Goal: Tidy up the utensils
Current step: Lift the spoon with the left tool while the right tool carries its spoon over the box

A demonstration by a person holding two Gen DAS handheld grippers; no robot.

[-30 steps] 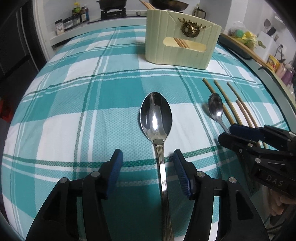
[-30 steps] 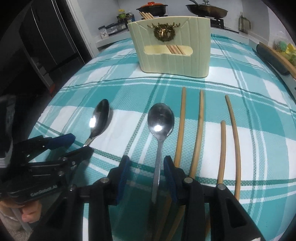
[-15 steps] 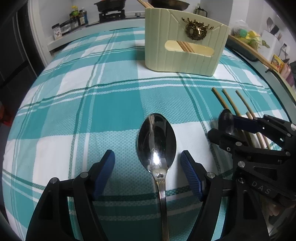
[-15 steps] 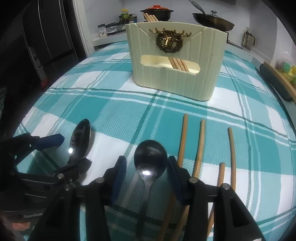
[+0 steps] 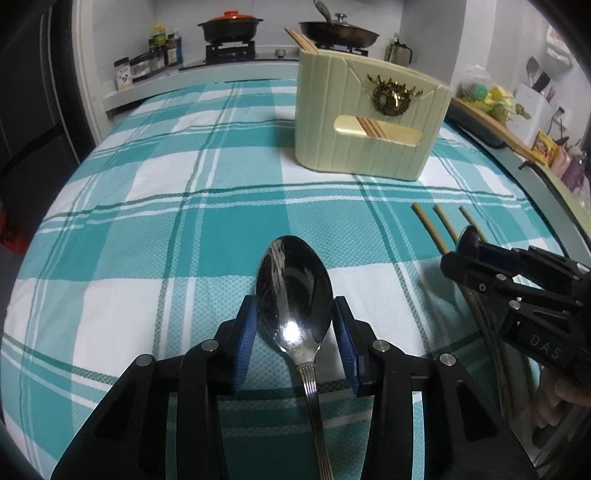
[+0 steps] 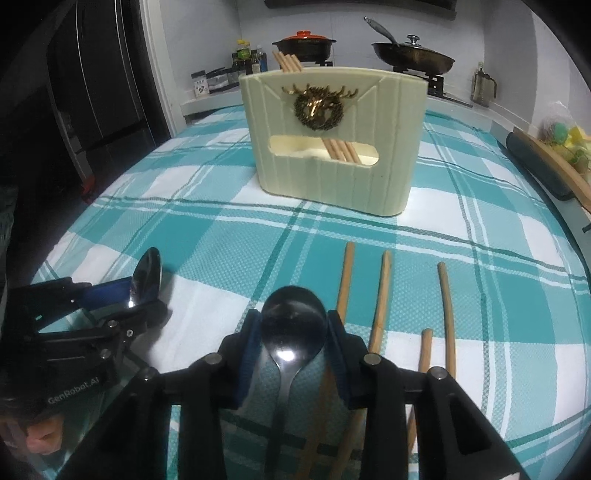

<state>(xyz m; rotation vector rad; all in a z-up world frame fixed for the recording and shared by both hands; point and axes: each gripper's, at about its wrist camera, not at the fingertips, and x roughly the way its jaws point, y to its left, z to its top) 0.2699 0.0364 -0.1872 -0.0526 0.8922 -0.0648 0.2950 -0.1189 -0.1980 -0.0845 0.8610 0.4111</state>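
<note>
A large steel spoon (image 5: pixel 291 280) lies on the teal checked cloth, its bowl between the blue pads of my left gripper (image 5: pixel 293 325). The jaws are closing and both pads touch the bowl's sides. A smaller spoon (image 6: pixel 293 310) sits the same way in my right gripper (image 6: pixel 291 332), whose jaws are closing with both pads against the bowl. Each view shows the other gripper at its edge: the right gripper (image 5: pixel 469 254), the left gripper (image 6: pixel 144 299). Several loose chopsticks (image 6: pixel 380 295) lie right of the small spoon. The cream utensil holder (image 6: pixel 314 177) stands behind with chopsticks in it.
Behind the table a counter carries a red-lidded pot (image 5: pixel 229 26), a frying pan (image 5: pixel 338 33) and jars (image 5: pixel 162 51). A wooden board (image 6: pixel 554 166) lies along the table's right edge. A dark cabinet (image 6: pixel 92 92) stands at the left.
Both grippers slid forward along the spoons from the handles to the bowls. Their jaws widened, then narrowed onto the bowls. Both views tilted up toward the holder.
</note>
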